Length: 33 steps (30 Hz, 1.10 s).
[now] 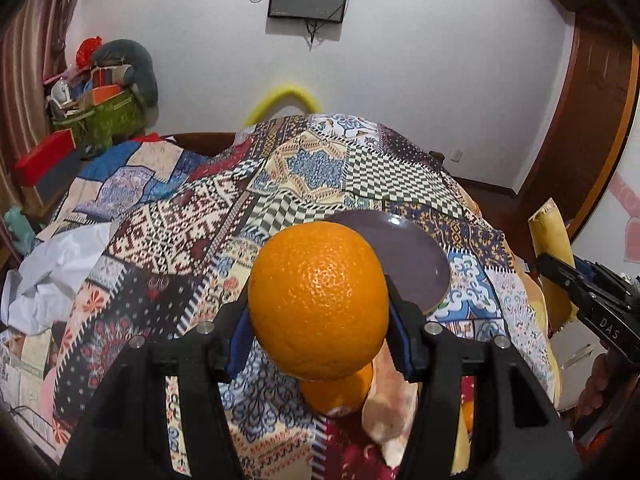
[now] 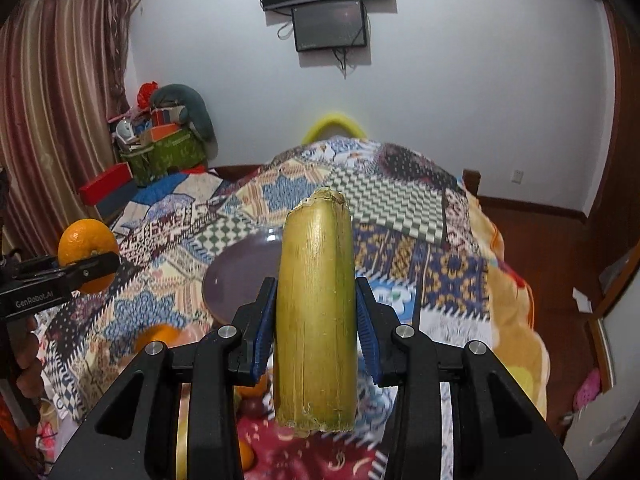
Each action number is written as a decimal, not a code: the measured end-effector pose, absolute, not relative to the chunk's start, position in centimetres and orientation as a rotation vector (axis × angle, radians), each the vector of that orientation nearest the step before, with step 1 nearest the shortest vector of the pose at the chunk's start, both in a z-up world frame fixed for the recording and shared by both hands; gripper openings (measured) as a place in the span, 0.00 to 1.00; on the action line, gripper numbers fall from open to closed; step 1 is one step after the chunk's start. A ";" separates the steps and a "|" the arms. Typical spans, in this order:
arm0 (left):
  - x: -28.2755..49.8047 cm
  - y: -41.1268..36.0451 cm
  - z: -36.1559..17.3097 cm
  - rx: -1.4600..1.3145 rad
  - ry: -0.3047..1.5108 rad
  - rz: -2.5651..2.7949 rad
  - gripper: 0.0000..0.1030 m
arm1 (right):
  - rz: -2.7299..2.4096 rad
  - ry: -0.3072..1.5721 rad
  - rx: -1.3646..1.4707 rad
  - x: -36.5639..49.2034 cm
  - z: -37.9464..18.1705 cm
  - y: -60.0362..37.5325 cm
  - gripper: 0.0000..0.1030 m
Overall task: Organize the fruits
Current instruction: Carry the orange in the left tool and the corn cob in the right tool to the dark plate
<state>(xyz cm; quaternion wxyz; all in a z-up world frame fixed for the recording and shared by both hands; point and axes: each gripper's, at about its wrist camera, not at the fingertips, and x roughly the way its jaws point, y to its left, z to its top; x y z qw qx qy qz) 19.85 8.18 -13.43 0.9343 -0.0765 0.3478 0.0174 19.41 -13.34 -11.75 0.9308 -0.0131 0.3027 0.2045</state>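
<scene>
Both hands are loaded! The left gripper [image 1: 318, 316] is clamped on a big orange [image 1: 318, 300], blue pads pressing its flanks, and the right gripper [image 2: 316, 328] is clamped on a stubby yellow-green piece of sugarcane [image 2: 316, 320], held upright between the pads. Both loads hang clear above the bed. This looks like the carry step: fruit picked, not yet delivered. Just ahead of each gripper, between the two, lies the empty purple plate [image 1: 408, 256] on the patchwork quilt [image 1: 180, 232], the likely drop spot. The next move calls for easing forward and down onto the plate, one load at a time so the round orange does not roll off against the cane. Below the left gripper, more oranges [image 1: 340, 394] and other fruit wait on the bed. Beyond, a white wall carries two dark screens [image 2: 330, 28]; striped curtains [image 2: 52, 100] and a cluttered green box [image 2: 168, 156] stand off to the left.
</scene>
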 end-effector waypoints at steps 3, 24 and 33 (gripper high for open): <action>20.8 8.1 -13.3 -0.152 0.706 0.033 0.55 | 0.425 0.601 -0.032 20.1 -11.4 -13.0 0.33; 30.0 7.5 -14.7 -0.139 0.739 -0.021 0.55 | 0.451 0.594 -0.070 27.3 -12.9 -10.0 0.33; 33.7 7.1 -16.7 -0.120 0.799 -0.035 0.55 | 0.461 0.645 -0.091 30.1 -14.6 -9.0 0.33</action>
